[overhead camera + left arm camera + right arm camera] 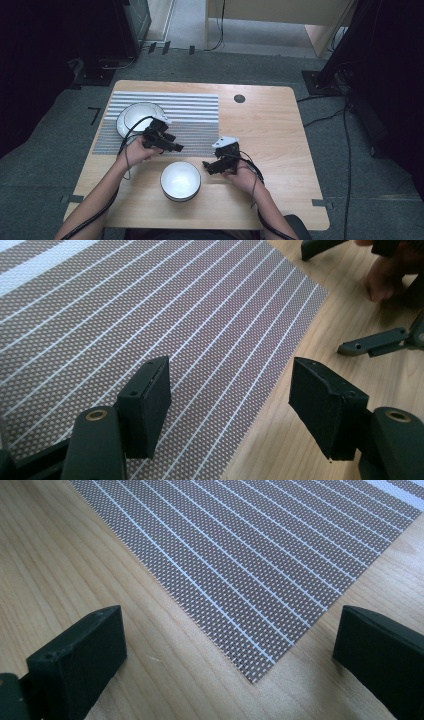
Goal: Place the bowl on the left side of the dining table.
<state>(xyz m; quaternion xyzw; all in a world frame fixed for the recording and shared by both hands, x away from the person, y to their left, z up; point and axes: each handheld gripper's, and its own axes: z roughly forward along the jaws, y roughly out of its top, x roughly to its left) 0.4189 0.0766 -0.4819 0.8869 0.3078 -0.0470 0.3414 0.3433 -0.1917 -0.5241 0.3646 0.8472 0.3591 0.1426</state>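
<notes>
both grippers poised at the near corner of the striped mat, nothing held

the left hand (136,149) comes in from the lower left, forearm angled up and toward the middle of the wooden table (270,130). its wrist is bent so that the left gripper (172,146) points right and slightly toward the person. in the left gripper view its two fingers (150,402) stand apart with nothing between them. the pads are tilted down over the right edge of the striped placemat (165,325); one sits above the weave, the other above bare wood just off the edge.

the right hand (243,176) enters from the lower right, forearm slanting inward. the right gripper (209,167) points left, its grey plate uppermost. in the right gripper view its fingers (82,655) are spread wide and grip nothing. the mat's near corner lies between and just ahead of them, flat on the table. whether either pad touches the wood cannot be told.

the two grippers face each other, near but apart; the right one's tips show ahead of the left fingers in the left gripper view.

a white bowl (180,180) stands on bare wood between the two forearms, just on the person's side of both sets of fingers. a white plate (136,116) sits on the mat's far left part, behind the left hand.
</notes>
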